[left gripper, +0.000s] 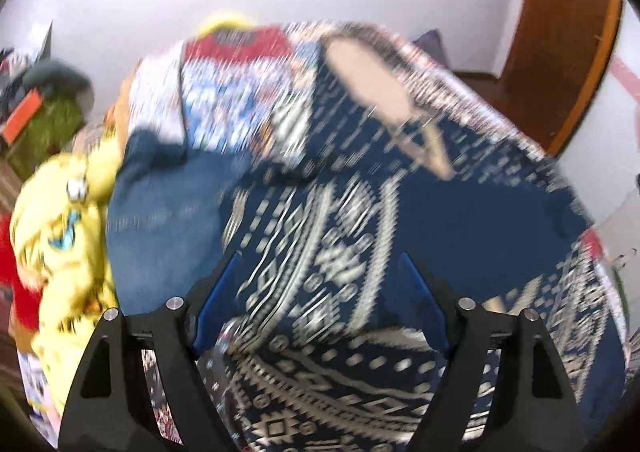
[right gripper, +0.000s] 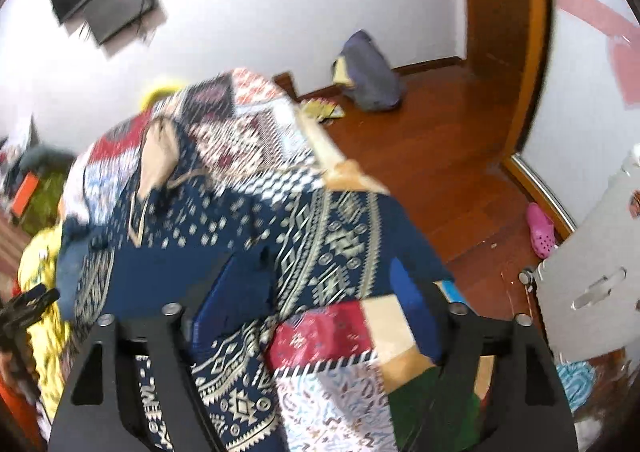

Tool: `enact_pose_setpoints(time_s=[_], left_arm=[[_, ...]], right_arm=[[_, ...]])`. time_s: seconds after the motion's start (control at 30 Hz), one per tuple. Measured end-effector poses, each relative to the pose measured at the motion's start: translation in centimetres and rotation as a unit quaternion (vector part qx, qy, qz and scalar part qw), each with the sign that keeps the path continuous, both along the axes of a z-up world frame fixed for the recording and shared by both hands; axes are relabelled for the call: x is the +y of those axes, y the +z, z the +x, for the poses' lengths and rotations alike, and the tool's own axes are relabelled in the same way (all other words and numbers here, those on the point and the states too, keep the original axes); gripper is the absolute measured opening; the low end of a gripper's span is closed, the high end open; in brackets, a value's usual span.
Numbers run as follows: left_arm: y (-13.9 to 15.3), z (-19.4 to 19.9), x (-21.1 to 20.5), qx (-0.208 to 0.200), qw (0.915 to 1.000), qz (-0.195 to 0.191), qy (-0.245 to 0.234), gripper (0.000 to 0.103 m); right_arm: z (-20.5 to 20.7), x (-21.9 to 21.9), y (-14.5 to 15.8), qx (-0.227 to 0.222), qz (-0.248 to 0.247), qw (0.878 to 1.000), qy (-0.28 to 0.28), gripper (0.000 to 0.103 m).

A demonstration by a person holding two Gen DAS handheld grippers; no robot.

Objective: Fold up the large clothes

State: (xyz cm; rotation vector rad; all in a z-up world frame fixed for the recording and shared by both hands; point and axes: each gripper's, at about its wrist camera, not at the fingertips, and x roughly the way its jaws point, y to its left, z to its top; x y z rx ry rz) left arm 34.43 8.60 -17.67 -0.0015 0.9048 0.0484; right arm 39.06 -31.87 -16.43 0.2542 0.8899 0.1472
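Note:
A large navy garment with a cream geometric print (left gripper: 360,219) lies spread over a patchwork bed cover (left gripper: 240,83); its pale neck opening (left gripper: 372,79) is at the far end. My left gripper (left gripper: 320,292) is open, its blue-padded fingers (left gripper: 216,300) just above the garment's near part. In the right wrist view the same garment (right gripper: 320,244) lies on the patchwork cover (right gripper: 332,404). My right gripper (right gripper: 316,300) is open over the garment's near right edge. Both views are blurred.
A blue denim piece (left gripper: 160,219) and a yellow printed cloth (left gripper: 68,244) lie to the left on the bed. A wooden floor (right gripper: 440,155) is to the right, with a purple bag (right gripper: 368,71), a pink clog (right gripper: 540,232) and a white panel (right gripper: 592,272).

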Motion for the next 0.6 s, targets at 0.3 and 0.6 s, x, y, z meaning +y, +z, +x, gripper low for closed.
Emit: enact_pose_setpoints(time_s=[0.3,0.6], left_arm=[[1.2,2.7,-5.4,-0.024,0.9986,-0.007,-0.046,0.090],[-4.0,5.0,-7.9,0.026,0.9971,-0.005,-0.072,0.090]], right_arm=[[3.4,-6.0,-8.9,0.120,0.122,0.981,-0.088,0.078],[5.9,-6.6,-14.6,0.168,0.177,0.964,-0.107,0.075]])
